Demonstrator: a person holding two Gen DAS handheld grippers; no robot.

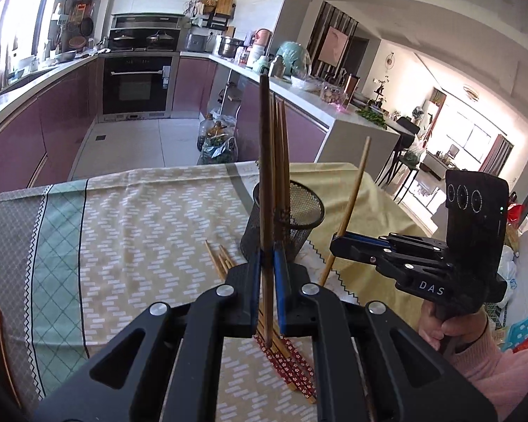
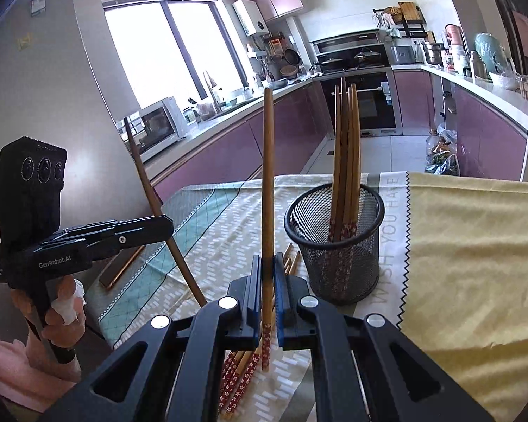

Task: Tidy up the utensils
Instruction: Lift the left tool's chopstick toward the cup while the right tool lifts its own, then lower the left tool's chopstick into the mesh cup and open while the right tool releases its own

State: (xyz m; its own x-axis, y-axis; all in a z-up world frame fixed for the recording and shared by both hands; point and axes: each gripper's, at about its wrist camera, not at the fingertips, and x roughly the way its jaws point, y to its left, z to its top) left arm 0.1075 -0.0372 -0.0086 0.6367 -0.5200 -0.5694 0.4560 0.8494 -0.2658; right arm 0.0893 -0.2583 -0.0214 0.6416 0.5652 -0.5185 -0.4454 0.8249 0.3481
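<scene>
Closest to the left wrist lens, the left gripper (image 1: 266, 263) is seen with its jaws clamped on a single dark chopstick (image 1: 265, 161), held nearly upright with its tip well above the surface (image 1: 133, 232). Just behind it stands the mesh cup (image 1: 292, 225), already holding several chopsticks (image 1: 281, 147). Loose chopsticks (image 1: 285, 358) are left lying on the cloth below the jaws. To the right, the right gripper (image 1: 336, 241) is seen from the side, closed on a paler chopstick (image 1: 352, 204) that leans over the cloth beside the cup, and a hand (image 1: 450, 330) in a pink sleeve is shown on its handle.

Nearest the right wrist lens, the right gripper (image 2: 267, 270) is shown with its jaws shut on its own chopstick (image 2: 268, 183), upright, the patterned red end hanging below. The cup (image 2: 338, 246) sits just right of it, and the red patterned ends of the stored chopsticks (image 2: 346, 147) can be made out through the mesh. The left gripper (image 2: 167, 227) appears at the left, gripping its slanted chopstick (image 2: 151, 193).

The step in hand is judged to be carrying: two chopsticks are lifted and not yet stowed. Next, each would need to be brought over the cup's rim, patterned end down, and released.

A dark flat object (image 2: 121, 267) on the cloth is shown only by the right view; the living area beyond the counter is shown only by the left.
</scene>
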